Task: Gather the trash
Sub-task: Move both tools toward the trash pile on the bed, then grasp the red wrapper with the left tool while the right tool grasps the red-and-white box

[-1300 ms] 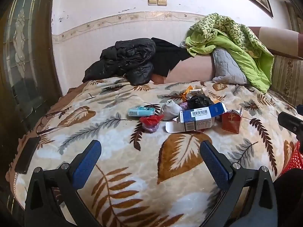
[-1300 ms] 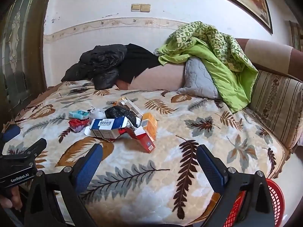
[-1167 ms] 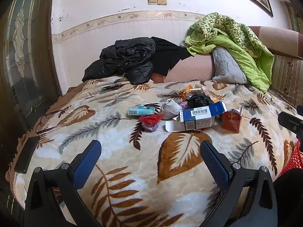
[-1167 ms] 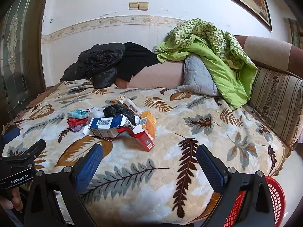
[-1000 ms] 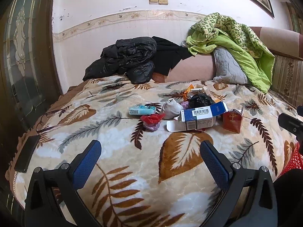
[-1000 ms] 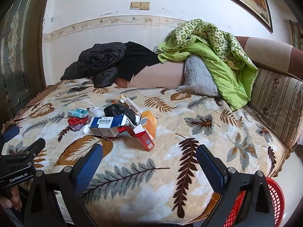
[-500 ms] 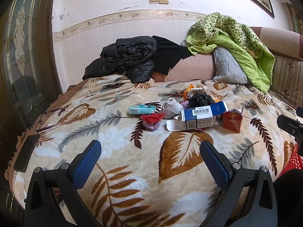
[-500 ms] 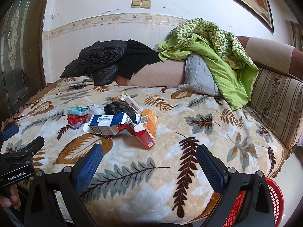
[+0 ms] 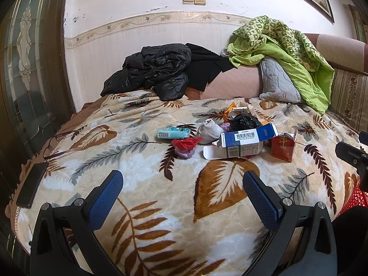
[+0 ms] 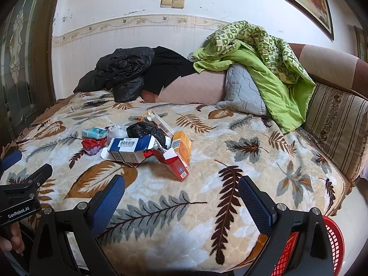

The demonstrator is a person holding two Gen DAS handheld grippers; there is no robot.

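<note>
A heap of trash lies mid-bed on the leaf-patterned blanket (image 9: 147,207): a blue and white carton (image 9: 243,143) (image 10: 128,148), a red cigarette pack (image 9: 283,147) (image 10: 177,169), an orange box (image 10: 182,146), a black plastic bag (image 9: 243,122) (image 10: 147,130), a crumpled red wrapper (image 9: 185,143) (image 10: 93,143), a teal packet (image 9: 173,133) (image 10: 94,133) and a white wad (image 9: 209,130). My left gripper (image 9: 182,185) hovers open over the blanket's near edge, short of the heap. Open and empty too, my right gripper (image 10: 181,189) hangs in front of the cigarette pack.
A red mesh basket (image 10: 331,248) (image 9: 354,199) stands on the floor at the bed's near right corner. A black phone (image 9: 31,187) lies at the left edge. A black jacket (image 9: 156,69), grey pillow (image 9: 276,85) and green quilt (image 9: 287,46) are piled against the far wall.
Both grippers have crept slightly forward toward the heap. Nothing was taken hold of, and the trash has not moved.
</note>
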